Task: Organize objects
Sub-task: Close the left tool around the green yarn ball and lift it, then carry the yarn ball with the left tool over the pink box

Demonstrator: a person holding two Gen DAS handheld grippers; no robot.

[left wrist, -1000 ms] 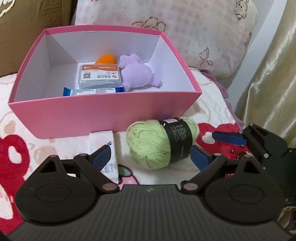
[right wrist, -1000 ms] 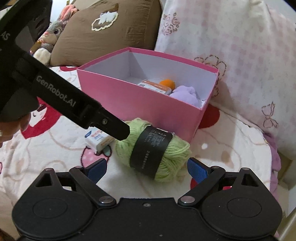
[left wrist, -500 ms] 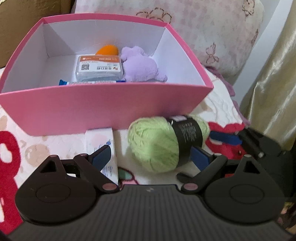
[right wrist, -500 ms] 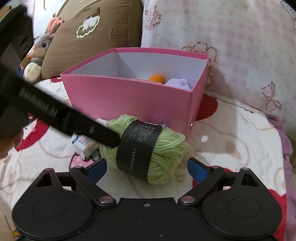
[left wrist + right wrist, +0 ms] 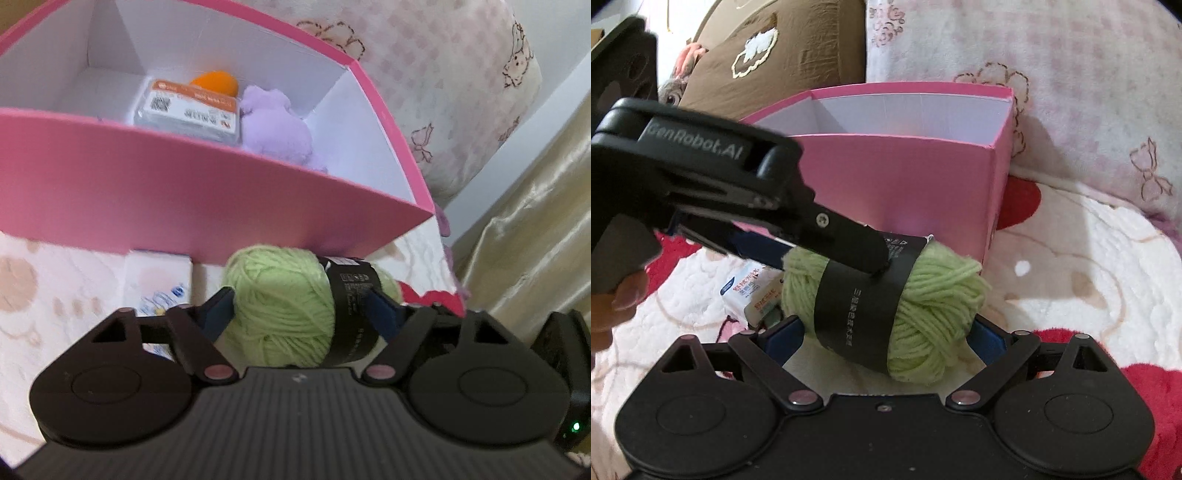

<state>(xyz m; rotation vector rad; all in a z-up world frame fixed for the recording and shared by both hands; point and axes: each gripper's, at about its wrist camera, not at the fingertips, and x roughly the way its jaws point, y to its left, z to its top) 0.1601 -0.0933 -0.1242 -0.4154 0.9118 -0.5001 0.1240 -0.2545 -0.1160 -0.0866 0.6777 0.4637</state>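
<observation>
A green yarn ball point(image 5: 284, 306) with a black label lies on the blanket against the front wall of the pink box point(image 5: 184, 199). My left gripper point(image 5: 301, 314) is closing on it, and its blue pads touch the ball's left end and the label. From the right wrist, the same yarn ball point(image 5: 934, 295) sits between the pads of my right gripper point(image 5: 886, 338), which stands open around it. The left gripper point(image 5: 823, 258) reaches in from the left there. Inside the box are a grey packet point(image 5: 188, 114), an orange ball point(image 5: 214, 81) and a purple plush point(image 5: 277, 129).
A white tissue pack point(image 5: 159, 284) lies left of the yarn by the box. A brown cushion point(image 5: 775, 55) and a pink checked pillow point(image 5: 1071, 74) stand behind. A gold curtain point(image 5: 535, 221) hangs at the right. A person's hand point(image 5: 617, 306) holds the left gripper.
Both grippers have sunk and come closer to the yarn ball, which now sits between their pads. The left gripper's jaws have narrowed onto it. The right jaws keep their width.
</observation>
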